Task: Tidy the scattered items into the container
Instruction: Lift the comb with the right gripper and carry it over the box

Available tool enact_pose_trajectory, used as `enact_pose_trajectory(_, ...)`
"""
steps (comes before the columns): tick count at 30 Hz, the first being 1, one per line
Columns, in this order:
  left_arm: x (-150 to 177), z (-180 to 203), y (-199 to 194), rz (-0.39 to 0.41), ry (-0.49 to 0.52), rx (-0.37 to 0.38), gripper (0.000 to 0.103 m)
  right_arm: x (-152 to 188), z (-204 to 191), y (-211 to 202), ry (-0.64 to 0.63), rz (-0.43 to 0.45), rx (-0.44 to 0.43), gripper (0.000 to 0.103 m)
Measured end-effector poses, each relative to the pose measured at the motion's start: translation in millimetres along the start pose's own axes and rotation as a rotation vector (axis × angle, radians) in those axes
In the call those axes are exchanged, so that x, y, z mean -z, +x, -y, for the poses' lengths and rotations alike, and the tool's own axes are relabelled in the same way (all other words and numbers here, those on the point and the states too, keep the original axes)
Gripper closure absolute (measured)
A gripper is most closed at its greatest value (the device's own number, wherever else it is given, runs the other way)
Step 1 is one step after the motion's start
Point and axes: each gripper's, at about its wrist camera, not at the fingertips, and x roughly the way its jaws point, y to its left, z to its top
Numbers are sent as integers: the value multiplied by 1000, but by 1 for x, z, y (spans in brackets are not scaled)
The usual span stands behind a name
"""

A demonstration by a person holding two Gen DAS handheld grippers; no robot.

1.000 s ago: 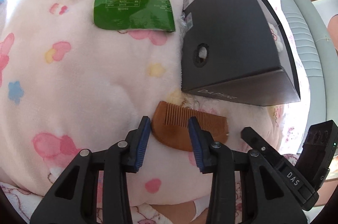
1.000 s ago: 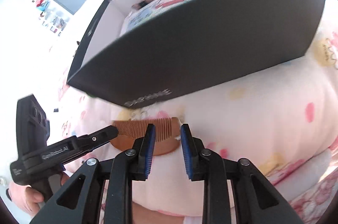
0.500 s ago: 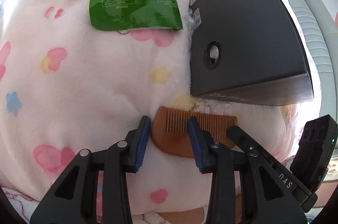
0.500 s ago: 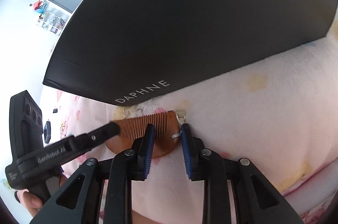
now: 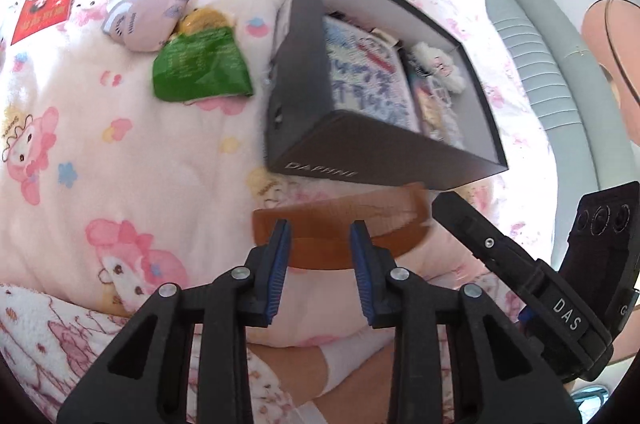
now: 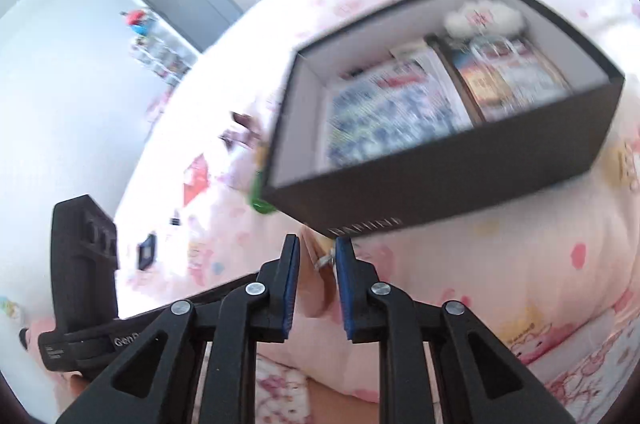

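Pink blanket (image 5: pixel 120 152): green packet (image 5: pixel 200 72) beside black box (image 5: pixel 360 152).

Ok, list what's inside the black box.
In the black box: a flat blue-and-white printed pack, colourful packets and a white fluffy item. Anything underneath is covered.

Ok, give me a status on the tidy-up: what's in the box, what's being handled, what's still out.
Done: the black box already holds printed packets and a white fluffy item. In hand: the wooden comb is between the right hand-held gripper's jaws, which have just been closing; the left hand-held gripper is at it too. Left: the green snack packet, the lilac plush and the red card on the blanket.
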Motion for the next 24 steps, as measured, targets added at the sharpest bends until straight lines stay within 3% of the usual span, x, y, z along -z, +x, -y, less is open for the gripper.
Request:
enact_pose_trajectory(2,-12,18,1,36,23,-42,73,-4,-11,-5,-50,26,35,88)
enact_pose_trajectory(5,-29,11,18,6,2,-46,73,-28,-5,-8,-8,3,53,88)
enact_pose_trajectory(8,-18,-1,47,-34,-32,-109,73,-25,26,11,43,-17,102,87)
enact_pose_trajectory(13,-17,-33,83,-84,-105,-138,73,-14,75,56,199,-139,184,87)
enact_pose_trajectory(18,-17,-57,106,-121,-201,-93,71,-14,98,86,226,-211,234,87)
enact_pose_trajectory(20,-15,-65,107,-112,-228,-44,68,-15,104,92,233,-225,243,87)
enact_pose_trajectory(22,-14,-72,110,-111,-260,22,58,-17,109,99,235,-232,245,85)
enact_pose_trajectory(24,-14,-76,113,-114,-279,52,57,-20,108,104,208,-232,263,84)
